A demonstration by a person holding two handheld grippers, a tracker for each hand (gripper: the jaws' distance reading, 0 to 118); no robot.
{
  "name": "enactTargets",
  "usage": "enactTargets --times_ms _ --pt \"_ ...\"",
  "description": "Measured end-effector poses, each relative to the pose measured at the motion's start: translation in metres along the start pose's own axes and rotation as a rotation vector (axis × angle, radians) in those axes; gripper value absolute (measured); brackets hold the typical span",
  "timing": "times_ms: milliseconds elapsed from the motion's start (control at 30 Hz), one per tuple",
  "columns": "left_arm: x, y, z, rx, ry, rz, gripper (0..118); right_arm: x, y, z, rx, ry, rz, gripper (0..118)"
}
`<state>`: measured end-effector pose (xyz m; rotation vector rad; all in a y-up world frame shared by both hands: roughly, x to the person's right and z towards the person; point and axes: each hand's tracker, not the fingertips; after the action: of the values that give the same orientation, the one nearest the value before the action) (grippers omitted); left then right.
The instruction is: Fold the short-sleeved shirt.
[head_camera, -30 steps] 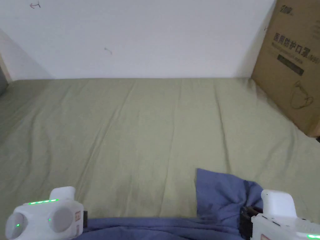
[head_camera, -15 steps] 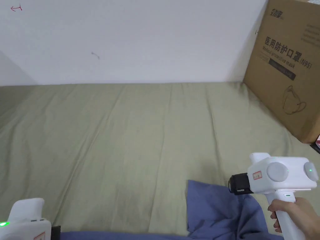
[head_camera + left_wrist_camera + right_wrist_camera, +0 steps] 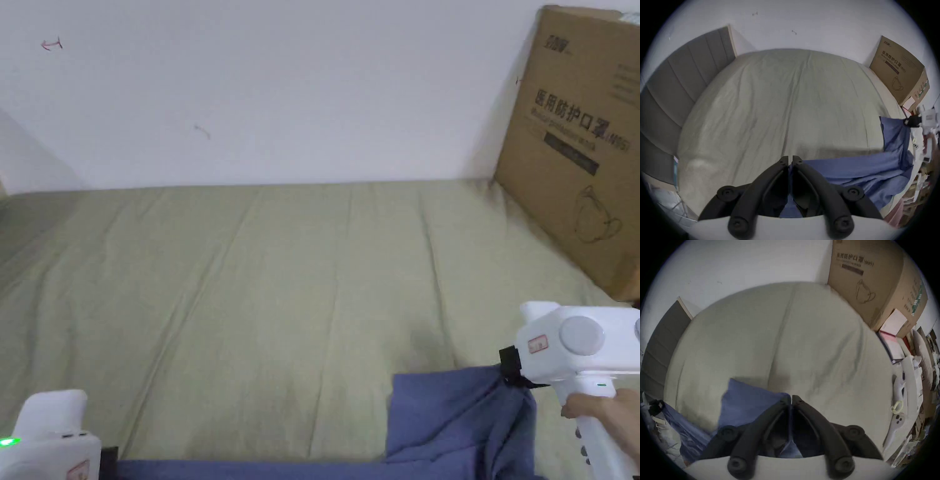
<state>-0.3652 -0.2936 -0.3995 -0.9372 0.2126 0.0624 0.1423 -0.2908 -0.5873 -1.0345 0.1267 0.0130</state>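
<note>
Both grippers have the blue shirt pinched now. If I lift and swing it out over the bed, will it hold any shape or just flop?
Probably flop: the blue shirt already sags and creases between the left gripper and right gripper. It looks thin and light, so it should drape flat on the bed sheet. The small pinches might slip under a hard tug.

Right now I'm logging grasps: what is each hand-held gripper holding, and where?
Both hold the blue shirt. The left hand-held gripper pinches an edge at one end; the right hand-held gripper pinches an edge at the other.
</note>
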Motion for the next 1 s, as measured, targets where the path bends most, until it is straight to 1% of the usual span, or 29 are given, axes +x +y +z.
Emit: enactTargets --times_ms 67,100,133,167,233,300,333,433,567,700,767,867,1000 --pt "-0.003 0.006 0.017 0.034 0.013 -0.003 3 -0.001 0.009 0.028 0.066 -0.034 0.017 3" --pt "-0.008 0.011 0.027 0.049 0.002 0.003 3 0.0 0.013 0.045 0.103 -0.028 0.015 3" --pt "-0.012 0.016 0.036 0.077 -0.013 0.028 3 0.002 0.017 0.061 0.134 -0.031 -0.003 3" --pt "-0.016 0.023 0.046 0.091 -0.017 0.036 3 0.005 0.022 0.079 0.154 -0.013 -0.018 3" --pt "-0.021 0.037 0.068 0.152 0.011 0.034 3 0.011 0.03 0.113 0.237 -0.015 -0.06 3" --pt "-0.025 0.052 0.092 0.211 0.01 0.023 3 0.016 0.038 0.147 0.29 0.003 -0.093 3" --pt "-0.027 0.061 0.105 0.242 0.006 0.02 3 0.018 0.043 0.164 0.315 0.027 -0.1 3" --pt "-0.026 0.09 0.142 0.306 0.014 0.013 3 0.014 0.056 0.214 0.41 0.013 -0.09 3" --pt "-0.03 0.14 0.18 0.404 0.059 0.052 3 0.005 0.08 0.269 0.523 0.0 -0.115 3" --pt "-0.034 0.197 0.205 0.445 0.088 0.036 3 -0.008 0.115 0.306 0.581 0.018 -0.137 3" --pt "-0.038 0.226 0.218 0.47 0.1 0.059 3 -0.015 0.138 0.323 0.624 0.011 -0.15 3" --pt "-0.042 0.268 0.234 0.529 0.139 0.075 3 -0.025 0.18 0.34 0.664 0.027 -0.176 3" --pt "-0.048 0.325 0.245 0.582 0.192 0.083 3 -0.046 0.235 0.361 0.722 0.02 -0.173 3"
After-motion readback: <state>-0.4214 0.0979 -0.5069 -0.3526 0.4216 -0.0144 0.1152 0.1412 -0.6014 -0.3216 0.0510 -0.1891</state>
